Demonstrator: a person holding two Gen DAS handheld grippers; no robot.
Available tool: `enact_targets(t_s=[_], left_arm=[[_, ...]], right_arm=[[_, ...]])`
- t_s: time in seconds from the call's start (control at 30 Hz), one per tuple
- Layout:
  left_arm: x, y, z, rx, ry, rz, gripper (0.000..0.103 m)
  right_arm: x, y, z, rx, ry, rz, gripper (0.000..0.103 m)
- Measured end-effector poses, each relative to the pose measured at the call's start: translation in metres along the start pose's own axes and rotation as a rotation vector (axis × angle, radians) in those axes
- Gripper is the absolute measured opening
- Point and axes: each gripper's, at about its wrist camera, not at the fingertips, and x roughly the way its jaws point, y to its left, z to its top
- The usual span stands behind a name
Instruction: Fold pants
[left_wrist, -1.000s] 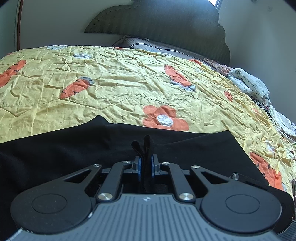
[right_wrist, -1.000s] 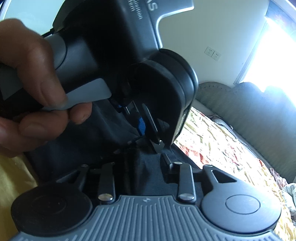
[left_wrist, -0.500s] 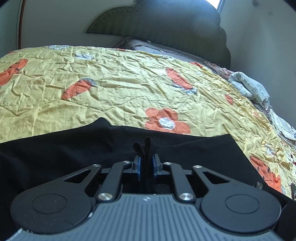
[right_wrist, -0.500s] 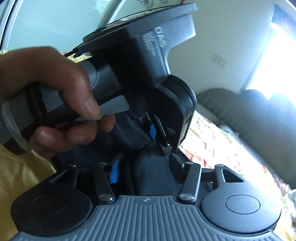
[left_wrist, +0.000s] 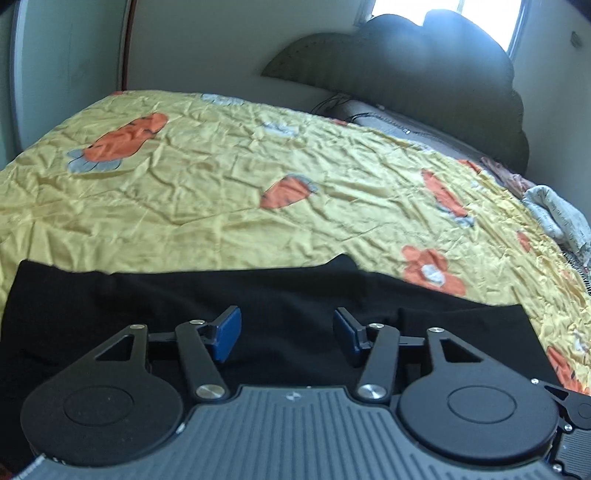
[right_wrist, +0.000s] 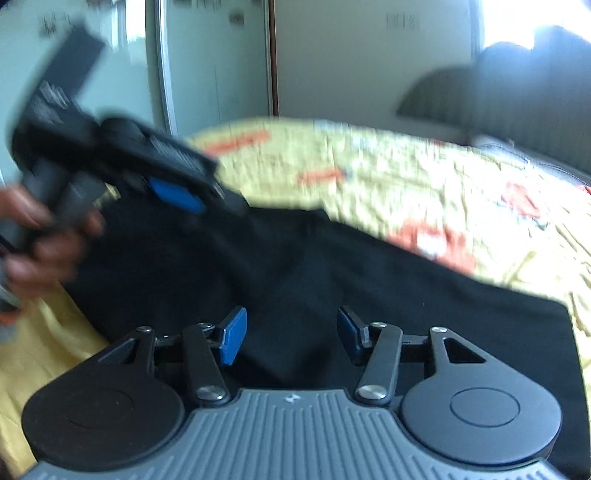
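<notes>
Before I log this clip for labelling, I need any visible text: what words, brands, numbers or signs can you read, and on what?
None can be read.
Left gripper body, seen from the right wrist: pale markings, too blurred to read.
Gripper housing: a small pale emblem, no letters.
Wall: dark smudges, too blurred to read.
Black pants and yellow bedspread: no text, only flower and carrot prints.

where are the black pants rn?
The black pants lie flat on the yellow flowered bedsheet, across the bottom of both wrist views, just ahead of each open tool and gripped by neither.
</notes>
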Motion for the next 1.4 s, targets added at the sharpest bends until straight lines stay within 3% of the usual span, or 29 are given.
enact_targets(t_s=[0.13, 0.27, 0.37, 0.47, 0.63, 0.77, 0.83, 0.93, 1.03, 1.13, 1.4], left_arm=[[-0.003, 0.009, -0.010, 0.001, 0.018, 0.038, 0.058], [0.000, 0.017, -0.017, 0.006, 0.039, 0.062, 0.060], [-0.017, 0.024, -0.019, -0.009, 0.006, 0.065, 0.059], [-0.044, 0.035, -0.017, -0.046, -0.038, 0.040, 0.062], [-0.080, 0.067, -0.027, -0.131, -0.058, 0.058, 0.063], [-0.083, 0.088, -0.043, -0.120, 0.008, 0.059, 0.062], [-0.086, 0.095, -0.052, -0.118, 0.023, 0.063, 0.057], [-0.110, 0.119, -0.054, -0.211, -0.037, 0.057, 0.056], [-0.131, 0.147, -0.050, -0.328, -0.094, 0.096, 0.056], [-0.142, 0.166, -0.049, -0.403, -0.109, 0.111, 0.056], [-0.140, 0.191, -0.060, -0.570, -0.072, -0.019, 0.056]], right_arm=[[-0.007, 0.003, 0.001, -0.011, -0.050, -0.019, 0.053], [0.011, 0.002, 0.002, -0.064, 0.011, -0.038, 0.055], [0.005, 0.008, 0.015, -0.066, -0.014, -0.035, 0.055], [-0.010, 0.021, 0.028, -0.121, -0.058, 0.001, 0.055], [-0.016, 0.082, 0.042, -0.261, -0.117, 0.094, 0.055], [-0.006, 0.114, 0.045, -0.348, -0.120, 0.132, 0.055], [-0.001, 0.122, 0.049, -0.365, -0.111, 0.174, 0.055], [0.006, 0.146, 0.059, -0.426, -0.126, 0.210, 0.054], [0.014, 0.181, 0.053, -0.499, -0.157, 0.224, 0.054], [0.026, 0.209, 0.049, -0.568, -0.174, 0.249, 0.051], [0.062, 0.263, 0.037, -0.737, -0.185, 0.165, 0.035]])
